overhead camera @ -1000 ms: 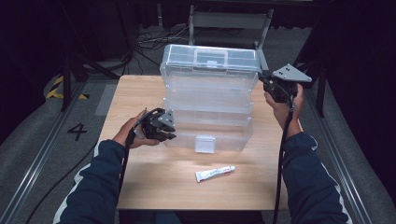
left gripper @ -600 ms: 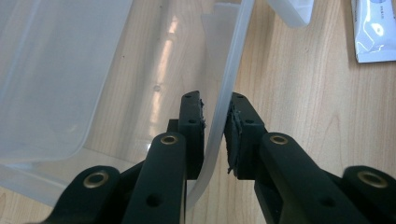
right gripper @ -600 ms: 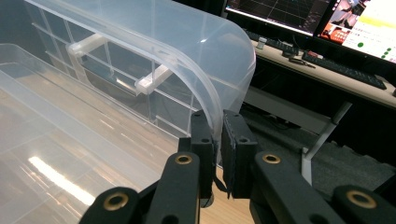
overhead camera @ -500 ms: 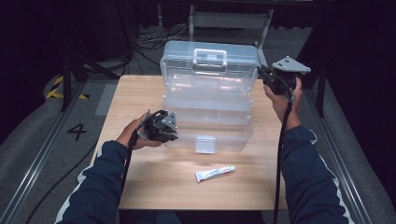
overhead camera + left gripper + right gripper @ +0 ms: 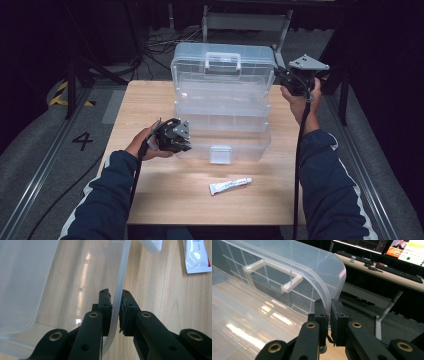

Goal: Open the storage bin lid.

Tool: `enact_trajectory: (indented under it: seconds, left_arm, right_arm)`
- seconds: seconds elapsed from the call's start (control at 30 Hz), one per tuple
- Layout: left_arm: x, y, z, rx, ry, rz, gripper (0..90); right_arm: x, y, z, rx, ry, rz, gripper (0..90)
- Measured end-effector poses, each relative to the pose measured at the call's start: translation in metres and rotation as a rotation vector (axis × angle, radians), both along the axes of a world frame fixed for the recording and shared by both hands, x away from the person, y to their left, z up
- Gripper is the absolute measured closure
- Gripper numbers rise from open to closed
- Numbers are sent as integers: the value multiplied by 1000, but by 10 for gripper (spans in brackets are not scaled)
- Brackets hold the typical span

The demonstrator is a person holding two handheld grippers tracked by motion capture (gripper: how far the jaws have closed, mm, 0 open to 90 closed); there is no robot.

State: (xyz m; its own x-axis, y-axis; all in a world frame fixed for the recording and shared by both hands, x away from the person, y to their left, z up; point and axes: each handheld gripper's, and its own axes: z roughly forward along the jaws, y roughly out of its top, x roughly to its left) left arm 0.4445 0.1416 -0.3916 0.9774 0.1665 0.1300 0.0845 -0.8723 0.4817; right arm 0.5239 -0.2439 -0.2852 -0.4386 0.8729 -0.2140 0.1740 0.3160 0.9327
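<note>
Toolbox (image 5: 222,115) on the desk (image 5: 150,100): right claw (image 5: 278,73) clamped on the raised lid (image 5: 222,62) rim, left claw (image 5: 186,142), just closing, pinching the base wall; thin slick plastic may slip free, dropping the lid.

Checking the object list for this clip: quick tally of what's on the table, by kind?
Clear plastic box, lid up: 1
White tube: 1
Total: 2
</note>
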Motion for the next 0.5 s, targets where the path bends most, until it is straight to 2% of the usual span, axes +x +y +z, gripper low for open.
enact_trajectory:
  seconds: [0.23,0.4,0.5]
  left_arm:
    - [1,2,-1,-13,11,1,822]
    - [1,3,-2,-29,6,4,821]
    - [1,3,-2,-23,1,5,821]
  right_arm:
    - [5,1,4,-8,27,-11,849]
    - [8,3,7,-14,43,-17,848]
    - [11,2,7,-11,50,-17,849]
